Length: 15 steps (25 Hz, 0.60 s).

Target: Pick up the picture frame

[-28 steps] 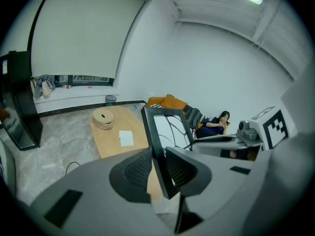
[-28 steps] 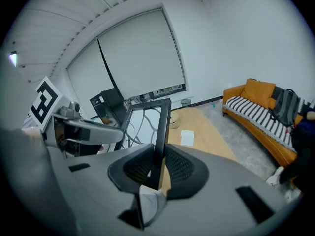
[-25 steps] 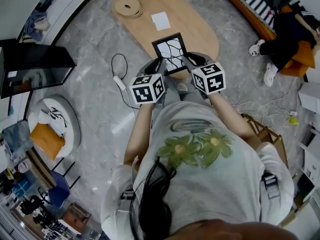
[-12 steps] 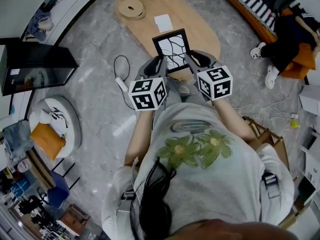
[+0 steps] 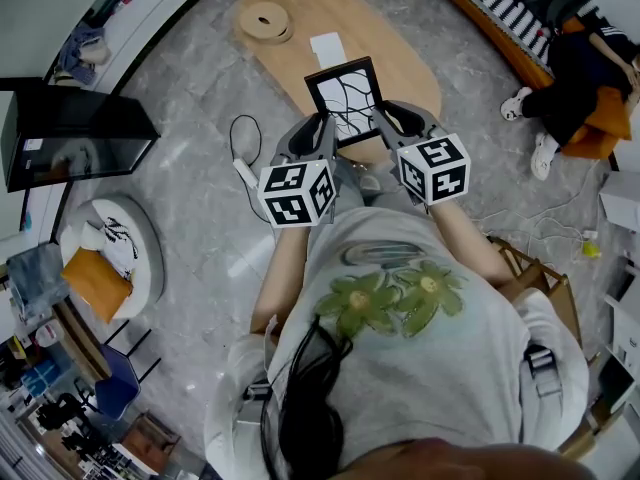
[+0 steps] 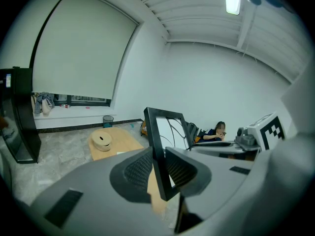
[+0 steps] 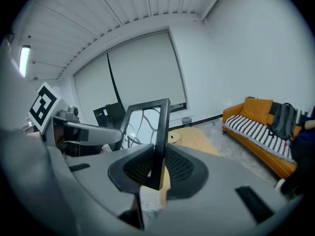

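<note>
Holding the picture frame (image 5: 345, 98) above the near end of the wooden table (image 5: 410, 63), left gripper (image 5: 320, 128) and right gripper (image 5: 386, 120) each clenched on a side edge. Farther up the top: white paper (image 5: 328, 48), round reel (image 5: 265, 18). Around: grey marble floor (image 5: 190, 198), loose cable (image 5: 240, 133) at left, striped sofa (image 5: 505, 3) at right.

The wooden desk (image 5: 400, 63) is seen steeply from overhead in the head view. Each gripper view is taken close along its fingers (image 6: 138, 170), nearly level, from opposite sides; the picture frame (image 5: 345, 98) is shared by all three.
</note>
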Motion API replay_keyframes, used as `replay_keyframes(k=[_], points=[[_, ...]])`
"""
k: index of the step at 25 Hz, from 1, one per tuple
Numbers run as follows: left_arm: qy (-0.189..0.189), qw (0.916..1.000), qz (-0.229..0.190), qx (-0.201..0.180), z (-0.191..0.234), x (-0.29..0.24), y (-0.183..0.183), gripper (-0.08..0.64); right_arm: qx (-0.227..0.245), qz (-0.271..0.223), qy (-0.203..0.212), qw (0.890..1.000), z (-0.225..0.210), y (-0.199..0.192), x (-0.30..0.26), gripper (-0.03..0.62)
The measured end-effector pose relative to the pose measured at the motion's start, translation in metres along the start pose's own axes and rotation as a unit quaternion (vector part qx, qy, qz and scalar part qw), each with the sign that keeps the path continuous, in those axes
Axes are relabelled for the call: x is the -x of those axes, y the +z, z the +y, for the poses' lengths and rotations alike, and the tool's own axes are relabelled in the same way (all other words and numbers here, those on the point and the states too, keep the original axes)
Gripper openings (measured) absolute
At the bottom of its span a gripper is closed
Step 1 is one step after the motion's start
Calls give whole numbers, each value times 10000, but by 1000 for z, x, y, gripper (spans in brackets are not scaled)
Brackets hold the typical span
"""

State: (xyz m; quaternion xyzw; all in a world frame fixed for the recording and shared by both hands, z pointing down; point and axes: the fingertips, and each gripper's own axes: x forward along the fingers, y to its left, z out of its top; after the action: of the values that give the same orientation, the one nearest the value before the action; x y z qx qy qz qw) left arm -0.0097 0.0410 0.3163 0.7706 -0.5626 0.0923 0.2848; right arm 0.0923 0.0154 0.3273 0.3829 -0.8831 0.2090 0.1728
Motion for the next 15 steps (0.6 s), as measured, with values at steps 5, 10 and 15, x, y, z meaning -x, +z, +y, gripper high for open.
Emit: replay_keyframes(k=[5,10,15], points=[[-1,10000,-20,-44,-1,1,2,91,7,-33,-26,10000,0,2,1,78],[1,10000,-19,-87,-6,1,4,91,-7,-68,-62,10000,-2,4,5,78],[-8,9999,-17,-121,-8,4,6,91,-33,-100,-60,9999,-1,4,9,78]])
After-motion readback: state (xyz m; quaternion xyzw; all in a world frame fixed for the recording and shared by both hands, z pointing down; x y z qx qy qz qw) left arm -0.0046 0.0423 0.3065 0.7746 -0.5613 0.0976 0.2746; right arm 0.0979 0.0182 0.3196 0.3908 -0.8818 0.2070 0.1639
